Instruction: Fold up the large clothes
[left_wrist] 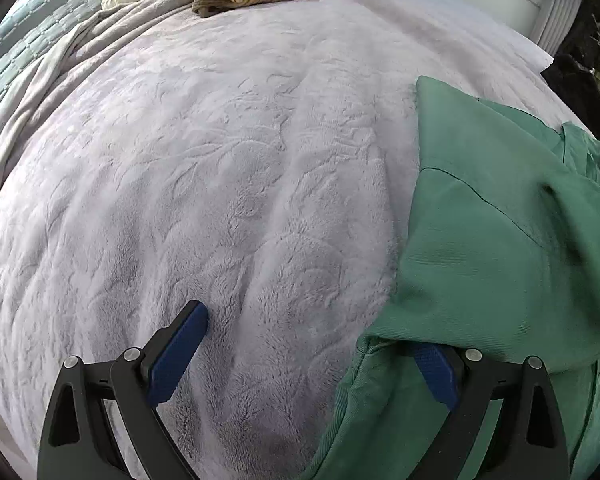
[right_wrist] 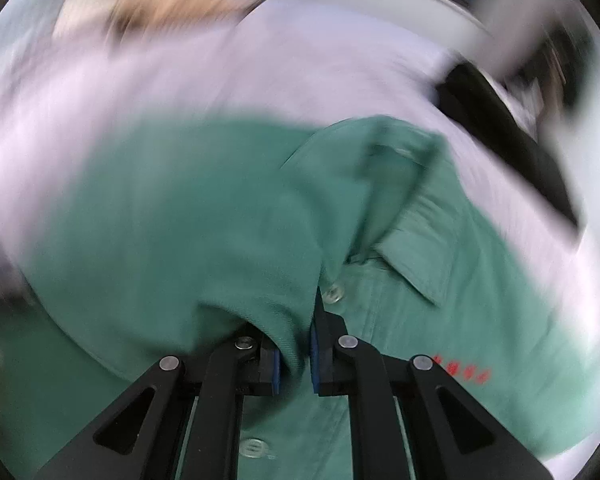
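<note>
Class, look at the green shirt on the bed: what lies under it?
The green shirt lies on a pale plush blanket, which runs beneath it. The shirt's edge also drapes over one finger of the open left claw. Anything else underneath is covered.

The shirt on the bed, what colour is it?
Green, with small red marks on the front; the shirt shows best in the right wrist view.

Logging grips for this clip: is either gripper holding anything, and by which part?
The right gripper is shut on a folded edge of the green shirt, near its buttons. The left gripper is open and holds nothing.
</note>
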Tool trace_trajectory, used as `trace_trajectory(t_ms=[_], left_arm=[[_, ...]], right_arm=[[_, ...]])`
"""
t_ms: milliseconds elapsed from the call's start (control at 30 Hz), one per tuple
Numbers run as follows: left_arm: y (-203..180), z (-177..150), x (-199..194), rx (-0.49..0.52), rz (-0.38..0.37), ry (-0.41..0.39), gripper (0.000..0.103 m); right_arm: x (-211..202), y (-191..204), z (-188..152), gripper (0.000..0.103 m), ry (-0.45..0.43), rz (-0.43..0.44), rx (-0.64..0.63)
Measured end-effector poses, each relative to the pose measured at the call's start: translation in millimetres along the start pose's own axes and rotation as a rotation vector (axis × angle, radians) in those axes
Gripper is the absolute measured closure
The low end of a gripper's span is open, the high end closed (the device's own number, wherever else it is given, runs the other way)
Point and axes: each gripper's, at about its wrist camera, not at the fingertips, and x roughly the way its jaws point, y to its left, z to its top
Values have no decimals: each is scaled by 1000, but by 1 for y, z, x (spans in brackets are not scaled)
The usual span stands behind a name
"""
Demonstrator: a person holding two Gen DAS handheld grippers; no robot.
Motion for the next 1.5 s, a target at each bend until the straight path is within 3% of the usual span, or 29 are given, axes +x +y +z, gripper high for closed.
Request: trace_trajectory(t_ms=[67, 133, 167, 200, 267, 400, 567, 667, 733, 867, 967, 1167, 1267, 1400, 1467, 1500], left_arm=[[5, -1, 1, -3, -7, -6, 6], [9, -4, 3, -6, -13, -5, 4], [12, -4, 4, -2, -17, -3, 4], [14, -4, 4, 7, -15, -2, 4], [16, -3, 3, 39, -16, -9, 4], [21, -5, -6, 75, -33, -15, 4], [30, 3, -13, 78, -43, 5, 4], [27, -2, -31, 143, -66, 3, 4], [31, -1, -44, 171, -94, 15, 4], [37, 15, -70, 169, -169, -9, 4], [30, 45, -61, 177, -217, 4, 4], [-27, 104, -2, 220, -287, 60, 4], [-52, 124, 26, 263, -287, 102, 4], [-66, 135, 42, 276, -315, 146, 5], [-69, 136, 44, 281, -340, 157, 18], [-70, 137, 47, 287, -353, 177, 39]], right_arm=[[-8, -67, -7, 91, -18, 179, 392], [5, -117, -31, 76, 5, 367, 715], [12, -132, -43, 61, 22, 426, 828], [22, -148, -62, 53, 41, 487, 956], [32, -161, -80, 53, 55, 548, 1072], [32, -177, -103, 53, -7, 693, 1254], [13, -176, -84, 50, -19, 572, 1128], [14, -193, -86, 44, -58, 616, 1262], [18, -200, -83, 44, -55, 596, 1283], [8, -188, -65, 42, 13, 493, 1083], [11, -173, -56, 35, 68, 418, 957], [22, -121, -64, 35, 160, 498, 888], [24, -76, -69, 35, 176, 598, 842], [56, 8, -81, 35, 292, 761, 792], [74, 39, -83, 35, 325, 790, 790], [84, 52, -85, 35, 335, 792, 803]])
